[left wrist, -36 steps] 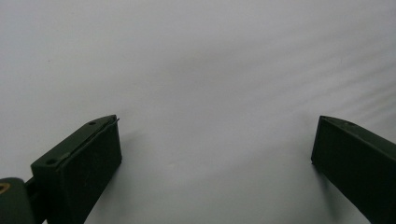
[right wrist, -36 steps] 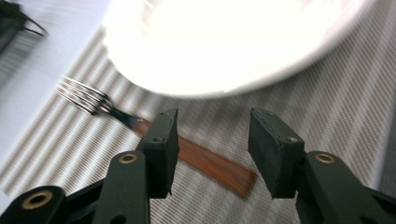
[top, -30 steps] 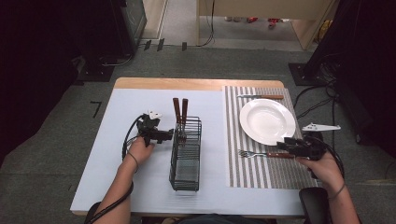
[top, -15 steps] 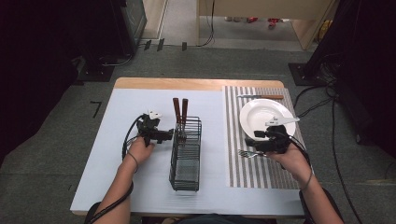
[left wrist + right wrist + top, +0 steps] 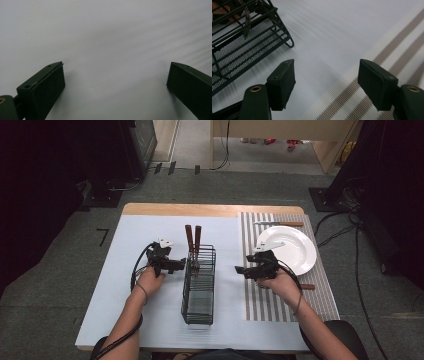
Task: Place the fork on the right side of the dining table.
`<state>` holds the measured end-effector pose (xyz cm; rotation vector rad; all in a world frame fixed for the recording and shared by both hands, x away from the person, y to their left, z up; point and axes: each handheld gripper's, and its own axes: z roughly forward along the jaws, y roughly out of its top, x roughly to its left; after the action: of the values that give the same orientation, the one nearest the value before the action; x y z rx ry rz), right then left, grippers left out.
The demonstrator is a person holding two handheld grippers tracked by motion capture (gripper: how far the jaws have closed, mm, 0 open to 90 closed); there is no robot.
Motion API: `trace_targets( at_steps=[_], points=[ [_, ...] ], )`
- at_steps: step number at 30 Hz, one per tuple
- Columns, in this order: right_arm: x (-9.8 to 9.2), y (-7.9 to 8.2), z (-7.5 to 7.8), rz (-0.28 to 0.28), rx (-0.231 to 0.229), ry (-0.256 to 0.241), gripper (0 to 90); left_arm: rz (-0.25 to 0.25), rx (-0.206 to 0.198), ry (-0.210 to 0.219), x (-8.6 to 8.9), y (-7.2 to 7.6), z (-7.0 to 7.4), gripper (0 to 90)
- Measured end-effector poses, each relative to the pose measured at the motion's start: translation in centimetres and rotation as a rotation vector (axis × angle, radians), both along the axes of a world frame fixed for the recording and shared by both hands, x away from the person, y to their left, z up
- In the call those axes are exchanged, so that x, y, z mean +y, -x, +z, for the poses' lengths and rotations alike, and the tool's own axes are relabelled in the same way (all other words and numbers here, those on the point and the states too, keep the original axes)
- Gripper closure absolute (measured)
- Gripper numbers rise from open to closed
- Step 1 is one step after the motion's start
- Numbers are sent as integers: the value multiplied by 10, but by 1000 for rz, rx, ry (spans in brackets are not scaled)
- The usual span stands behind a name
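Right gripper (image 5: 327,75): jaws wide apart, nothing between them, poised over the striped placemat's (image 5: 260,305) edge, nosed toward the wire cutlery basket (image 5: 199,280), seemingly for a next item.
Left gripper (image 5: 115,77): jaws wide, empty, beside the basket, likely to steady it.
Basket: black wire, mid-mat, two brown-handled utensils (image 5: 193,237) upright at its far end.
White plate (image 5: 295,247): on the placemat.

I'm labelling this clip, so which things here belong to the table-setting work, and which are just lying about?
In the job:
wire rack
two wooden-handled utensils standing in the rack
plate
striped placemat
knife beyond the plate
left gripper, open
right gripper, open

Lying about:
cables on the floor
black stand base
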<state>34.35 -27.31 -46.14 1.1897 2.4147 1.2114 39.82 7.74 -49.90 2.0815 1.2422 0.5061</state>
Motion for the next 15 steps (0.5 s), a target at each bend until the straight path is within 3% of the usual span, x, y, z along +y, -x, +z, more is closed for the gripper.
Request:
trace_targets(
  at_steps=[7, 15],
  points=[
    [30, -5, -11, 54, 9, 27, 291, 0, -1, 1, 0, 0, 0, 17],
    [40, -3, -18, 90, 24, 42, 266, 0, -1, 1, 0, 0, 0, 17]
  ],
)
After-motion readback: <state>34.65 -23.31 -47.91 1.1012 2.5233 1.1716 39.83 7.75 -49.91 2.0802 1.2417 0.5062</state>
